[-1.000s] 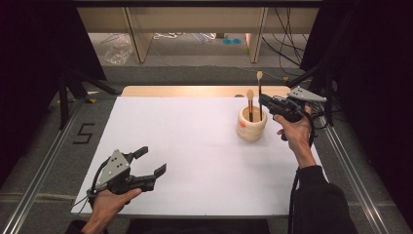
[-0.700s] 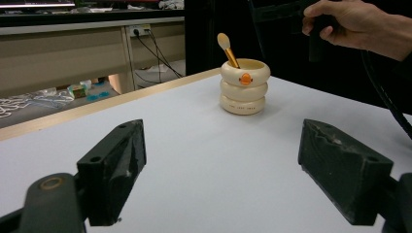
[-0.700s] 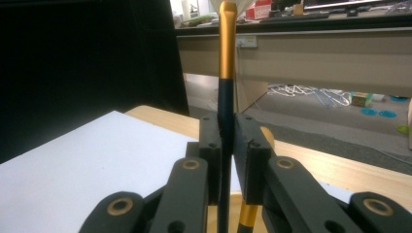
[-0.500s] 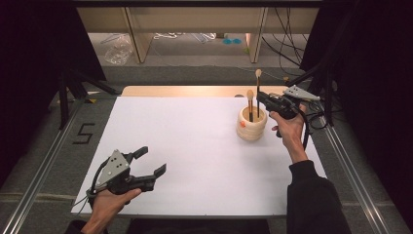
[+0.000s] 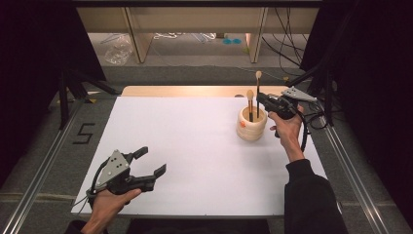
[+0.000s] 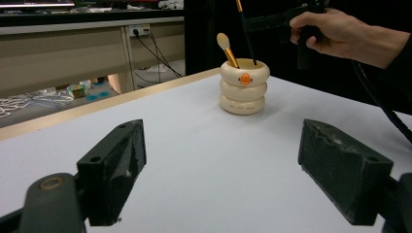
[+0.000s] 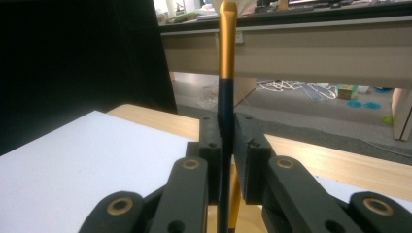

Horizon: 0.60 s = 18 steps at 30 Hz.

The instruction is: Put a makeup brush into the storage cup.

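The right gripper [image 5: 263,100], clamped on an upright makeup brush [image 5: 258,92], hovers above the ringed holder [image 5: 252,127] where one brush [image 5: 250,103] already stands; the left gripper [image 5: 148,163] waits open.

A white table top [image 5: 195,141] carries a cream ringed holder [image 5: 252,124] standing near its far right corner.

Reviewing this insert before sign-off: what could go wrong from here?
1. The right gripper pinches the held brush on its thin handle, so it might pivot or slip.
2. A second brush already leans inside the ringed holder; the two could clash.
3. A sideways nudge could tip or shift the holder.
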Each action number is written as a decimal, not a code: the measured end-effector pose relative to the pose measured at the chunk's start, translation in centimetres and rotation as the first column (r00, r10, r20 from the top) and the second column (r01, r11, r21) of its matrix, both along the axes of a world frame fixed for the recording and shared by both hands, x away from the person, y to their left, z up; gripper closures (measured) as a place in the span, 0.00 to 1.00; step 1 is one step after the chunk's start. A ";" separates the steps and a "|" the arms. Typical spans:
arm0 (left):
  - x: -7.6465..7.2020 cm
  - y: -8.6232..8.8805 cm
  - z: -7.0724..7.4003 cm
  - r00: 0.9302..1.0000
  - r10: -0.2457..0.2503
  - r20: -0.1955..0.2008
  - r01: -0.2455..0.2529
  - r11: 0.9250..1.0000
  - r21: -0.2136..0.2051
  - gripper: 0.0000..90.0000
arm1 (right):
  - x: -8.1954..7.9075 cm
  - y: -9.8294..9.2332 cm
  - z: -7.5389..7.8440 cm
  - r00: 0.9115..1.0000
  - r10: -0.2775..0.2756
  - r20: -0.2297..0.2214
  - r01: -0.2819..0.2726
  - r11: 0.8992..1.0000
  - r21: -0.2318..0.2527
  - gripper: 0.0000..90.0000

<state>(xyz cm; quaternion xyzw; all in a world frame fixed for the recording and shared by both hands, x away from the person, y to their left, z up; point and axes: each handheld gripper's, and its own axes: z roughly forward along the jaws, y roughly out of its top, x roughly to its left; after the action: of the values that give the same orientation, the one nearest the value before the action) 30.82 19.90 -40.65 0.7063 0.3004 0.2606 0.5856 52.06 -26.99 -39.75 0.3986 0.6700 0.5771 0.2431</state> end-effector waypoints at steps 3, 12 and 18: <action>0.0 0.0 0.0 1.000 -0.001 -0.002 0.001 1.000 -0.001 0.19 | 0.1 -0.1 -0.3 1.000 0.001 -0.008 -0.001 1.000 -0.002 0.93; -0.1 0.0 0.0 1.000 -0.001 -0.003 0.001 1.000 -0.001 0.19 | 0.3 0.0 -1.2 0.999 -0.003 -0.040 0.003 1.000 0.001 0.93; -0.1 0.0 0.0 1.000 -0.002 -0.001 0.002 1.000 0.001 0.19 | 0.4 -0.1 -1.8 0.999 -0.006 -0.048 0.005 1.000 -0.004 0.93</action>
<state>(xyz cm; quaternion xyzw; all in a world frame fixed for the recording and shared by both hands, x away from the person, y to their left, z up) 30.75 19.89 -40.62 0.7070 0.3000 0.2596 0.5854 52.45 -27.09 -41.51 0.4137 0.6757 0.5654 0.2294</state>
